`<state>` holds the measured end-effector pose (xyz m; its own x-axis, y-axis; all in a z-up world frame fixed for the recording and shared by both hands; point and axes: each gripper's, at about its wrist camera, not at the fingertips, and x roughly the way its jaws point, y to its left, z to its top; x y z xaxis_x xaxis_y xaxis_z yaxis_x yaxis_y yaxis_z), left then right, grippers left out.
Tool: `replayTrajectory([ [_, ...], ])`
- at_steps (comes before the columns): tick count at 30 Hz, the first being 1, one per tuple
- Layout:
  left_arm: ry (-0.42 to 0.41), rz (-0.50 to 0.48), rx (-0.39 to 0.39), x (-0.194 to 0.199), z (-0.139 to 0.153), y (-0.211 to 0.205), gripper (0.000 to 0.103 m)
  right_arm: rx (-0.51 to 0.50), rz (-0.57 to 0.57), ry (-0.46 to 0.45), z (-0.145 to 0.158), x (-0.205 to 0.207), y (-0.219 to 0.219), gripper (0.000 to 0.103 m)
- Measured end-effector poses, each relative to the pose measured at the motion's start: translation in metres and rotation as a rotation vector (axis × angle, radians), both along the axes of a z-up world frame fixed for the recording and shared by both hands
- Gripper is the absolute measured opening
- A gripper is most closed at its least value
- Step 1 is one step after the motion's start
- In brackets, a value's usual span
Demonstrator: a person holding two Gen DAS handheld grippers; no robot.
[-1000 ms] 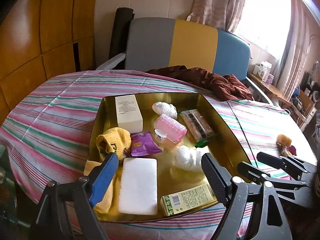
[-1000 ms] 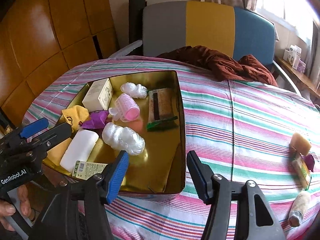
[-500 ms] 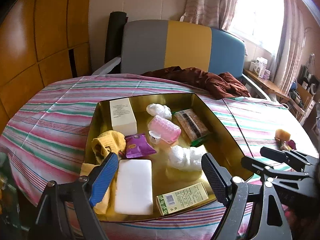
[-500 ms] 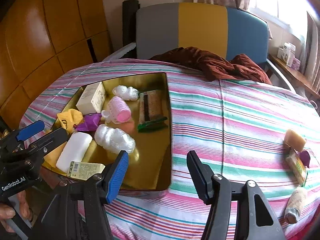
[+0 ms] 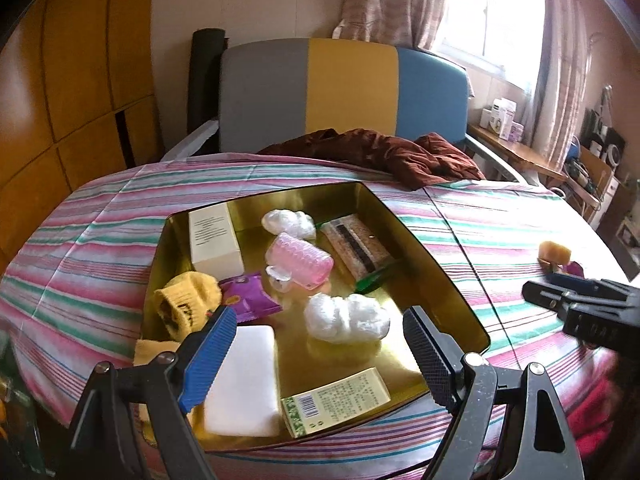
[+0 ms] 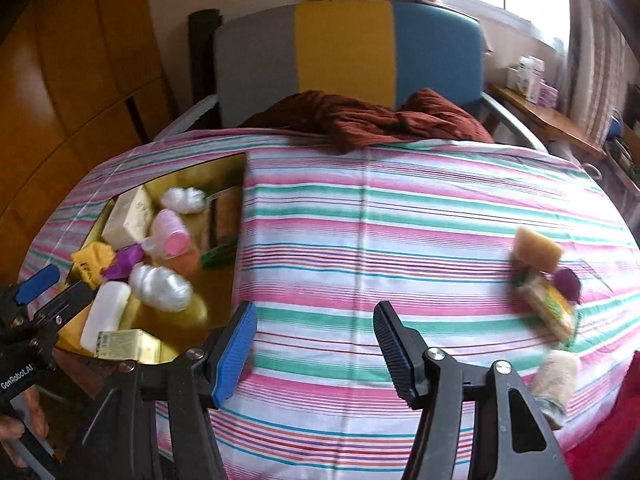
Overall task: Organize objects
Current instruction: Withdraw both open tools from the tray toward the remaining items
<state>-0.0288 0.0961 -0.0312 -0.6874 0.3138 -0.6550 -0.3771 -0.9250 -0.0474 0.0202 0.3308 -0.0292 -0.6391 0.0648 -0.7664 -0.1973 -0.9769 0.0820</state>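
With both claws released (nothing between either), the right claw (image 6: pixel 314 350), far from the gold tray (image 6: pixel 239 240), risked scattering the loose pile (image 6: pixel 544 280).

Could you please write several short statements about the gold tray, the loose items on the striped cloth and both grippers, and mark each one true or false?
1. The pink ribbed hair roller lies inside the shallow gold metal tray. True.
2. The right gripper is clamped on a soap bar. False: its jaws stand open with only the striped pink-and-green tablecloth beneath them.
3. The tan rectangular sponge block lies on the tablecloth, outside the tray. True.
4. The left gripper holds the flat white bar. False: it is open and holds nothing.
5. The dark brown crumpled cloth lies in the tray. False: it lies at the table's far edge.
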Motion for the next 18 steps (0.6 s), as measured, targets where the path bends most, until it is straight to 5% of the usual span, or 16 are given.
replayTrajectory([
  [18,0.022,-0.322,-0.001,0.004,0.015,0.108,0.085,0.026,-0.401,-0.111,0.018,0.109,0.154,0.061],
])
